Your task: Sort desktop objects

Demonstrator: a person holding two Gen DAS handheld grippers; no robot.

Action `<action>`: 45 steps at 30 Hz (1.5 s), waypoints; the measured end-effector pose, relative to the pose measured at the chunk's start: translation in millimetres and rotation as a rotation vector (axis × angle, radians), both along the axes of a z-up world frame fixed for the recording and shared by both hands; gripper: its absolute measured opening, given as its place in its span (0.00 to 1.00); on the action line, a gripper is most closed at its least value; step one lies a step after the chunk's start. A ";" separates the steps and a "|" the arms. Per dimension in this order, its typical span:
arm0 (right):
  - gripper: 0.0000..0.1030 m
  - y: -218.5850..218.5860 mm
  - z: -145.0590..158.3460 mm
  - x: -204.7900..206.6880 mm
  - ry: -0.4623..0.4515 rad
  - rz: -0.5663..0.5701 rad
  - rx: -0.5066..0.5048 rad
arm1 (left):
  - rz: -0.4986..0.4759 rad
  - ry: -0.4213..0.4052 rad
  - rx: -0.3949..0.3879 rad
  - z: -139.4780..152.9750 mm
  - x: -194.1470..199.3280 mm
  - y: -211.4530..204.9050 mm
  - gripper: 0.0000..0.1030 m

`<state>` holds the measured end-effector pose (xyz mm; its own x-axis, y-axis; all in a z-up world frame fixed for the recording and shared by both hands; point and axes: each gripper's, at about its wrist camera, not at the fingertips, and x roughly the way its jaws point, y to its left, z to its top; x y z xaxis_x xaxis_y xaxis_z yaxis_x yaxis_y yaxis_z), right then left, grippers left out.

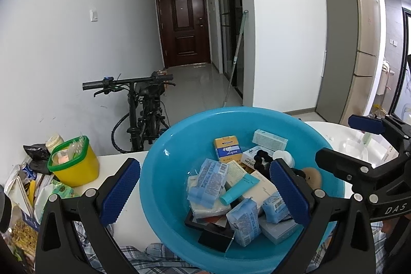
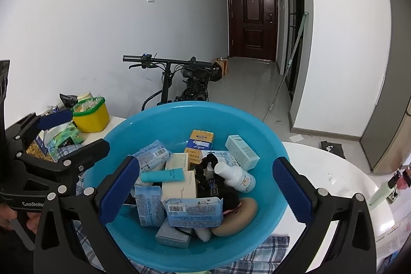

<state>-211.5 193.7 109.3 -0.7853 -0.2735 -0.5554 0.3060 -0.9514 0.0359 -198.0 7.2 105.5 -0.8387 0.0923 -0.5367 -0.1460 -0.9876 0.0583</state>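
Note:
A blue plastic basin [image 1: 159, 145] [image 2: 123, 130] stands on a plaid cloth on the white table. It holds several small items: blue tissue packs [image 1: 209, 181], a teal tube [image 1: 239, 190], a yellow-and-blue box [image 2: 199, 143], a black scrunchie [image 2: 206, 171], a white bottle [image 2: 237, 175] and a tan round piece [image 2: 239, 215]. My left gripper [image 1: 205, 193] [image 2: 90, 127] is open at the basin's left side, one finger outside the rim and one above the contents. My right gripper [image 2: 205, 190] [image 1: 334, 138] is open over the pile, holding nothing.
A yellow tub with a green rim [image 1: 74, 163] and snack packets [image 1: 23, 197] crowd the table's left end. The plaid cloth [image 2: 267, 251] lies under the basin. A pale green tube [image 2: 382, 191] lies at right. Behind the table stands a bicycle [image 1: 143, 107].

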 end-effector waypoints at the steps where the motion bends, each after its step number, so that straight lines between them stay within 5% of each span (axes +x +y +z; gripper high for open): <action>1: 1.00 0.4 0.5 1.9 0.004 -0.008 0.004 | -0.009 0.000 0.010 1.0 0.5 -1.0 1.00; 12: 1.00 5.7 7.7 80.3 -0.002 0.020 0.016 | -0.027 0.008 0.062 13.4 9.9 -4.5 1.00; 25: 1.00 24.6 -27.6 164.6 0.004 -0.092 0.056 | -0.061 0.059 0.070 33.9 44.6 20.0 1.00; 33: 1.00 38.2 -58.3 165.7 -0.081 -0.067 0.004 | -0.037 0.098 -0.018 41.7 97.6 24.7 1.00; 45: 1.00 38.1 -72.1 188.9 -0.055 0.012 -0.085 | 0.039 0.077 0.026 50.5 201.9 -18.2 1.00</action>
<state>-22.7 231.8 37.2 -0.7507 -0.3308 -0.5718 0.3128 -0.9404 0.1334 3.9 -11.0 156.0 -0.8806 0.0721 -0.4684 -0.1037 -0.9937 0.0420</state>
